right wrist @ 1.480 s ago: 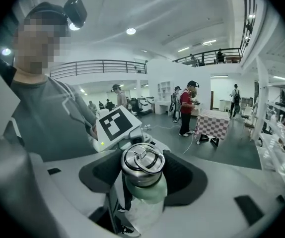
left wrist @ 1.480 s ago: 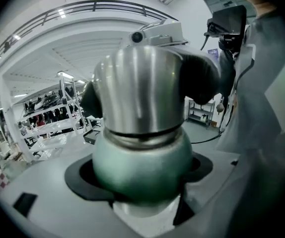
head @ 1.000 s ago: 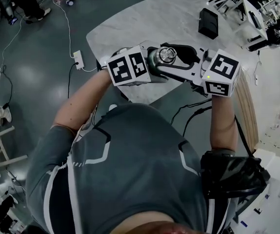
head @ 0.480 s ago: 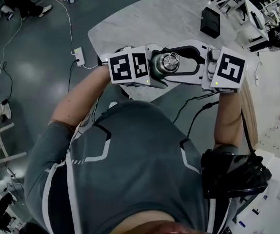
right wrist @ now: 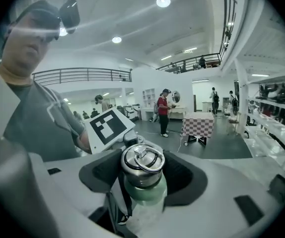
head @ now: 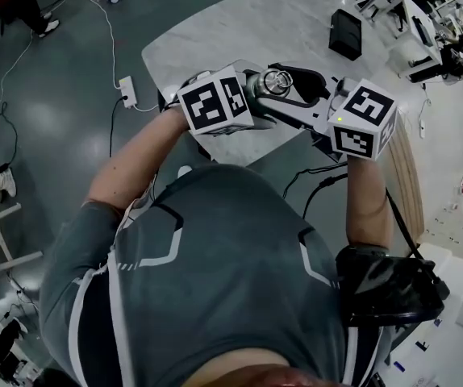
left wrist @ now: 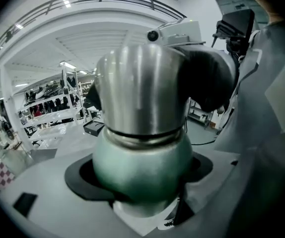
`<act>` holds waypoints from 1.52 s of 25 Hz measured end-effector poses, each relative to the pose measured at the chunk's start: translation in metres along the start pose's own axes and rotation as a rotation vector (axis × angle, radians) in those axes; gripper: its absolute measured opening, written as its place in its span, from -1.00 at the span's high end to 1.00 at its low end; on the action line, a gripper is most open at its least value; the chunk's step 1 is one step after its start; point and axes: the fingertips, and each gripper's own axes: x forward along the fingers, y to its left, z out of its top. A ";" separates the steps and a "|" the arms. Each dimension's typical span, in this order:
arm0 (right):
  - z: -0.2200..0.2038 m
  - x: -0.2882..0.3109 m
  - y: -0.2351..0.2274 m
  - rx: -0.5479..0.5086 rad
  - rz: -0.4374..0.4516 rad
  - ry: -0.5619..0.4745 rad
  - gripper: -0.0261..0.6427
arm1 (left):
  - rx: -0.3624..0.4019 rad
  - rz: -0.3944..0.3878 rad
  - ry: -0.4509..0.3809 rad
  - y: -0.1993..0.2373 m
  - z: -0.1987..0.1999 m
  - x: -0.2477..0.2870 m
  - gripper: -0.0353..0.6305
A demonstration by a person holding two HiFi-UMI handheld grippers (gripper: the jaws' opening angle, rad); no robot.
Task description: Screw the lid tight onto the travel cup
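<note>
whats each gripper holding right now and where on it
The left gripper clamps the travel cup by its green body, just below the lid; the right gripper grips the lid by its sides.

Head view dim, grey; gripper views fisheye, corners vignetted black — round white ceiling lamps point(right wrist: 163, 2) overhead; glare streaks on brushed-steel cup lid point(left wrist: 137, 83), close-up soft

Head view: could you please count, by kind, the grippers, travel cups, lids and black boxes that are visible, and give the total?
grippers: 2 (left gripper, right gripper)
travel cup: 1
lid: 1
black box: 1
total: 5
</note>
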 end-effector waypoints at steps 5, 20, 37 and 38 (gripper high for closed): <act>0.004 -0.004 0.011 -0.059 0.051 -0.014 0.10 | 0.053 -0.041 -0.034 -0.008 0.008 -0.005 -0.30; 0.007 -0.011 0.024 -0.207 0.210 0.040 0.10 | 0.098 -0.058 -0.029 -0.016 0.015 -0.007 -0.30; 0.040 -0.021 0.028 -0.078 0.227 -0.242 -0.04 | 0.026 -0.138 -0.169 -0.022 0.033 -0.034 -0.30; 0.044 -0.024 0.034 -0.090 0.280 -0.276 -0.04 | 0.030 -0.177 -0.199 -0.028 0.038 -0.041 -0.30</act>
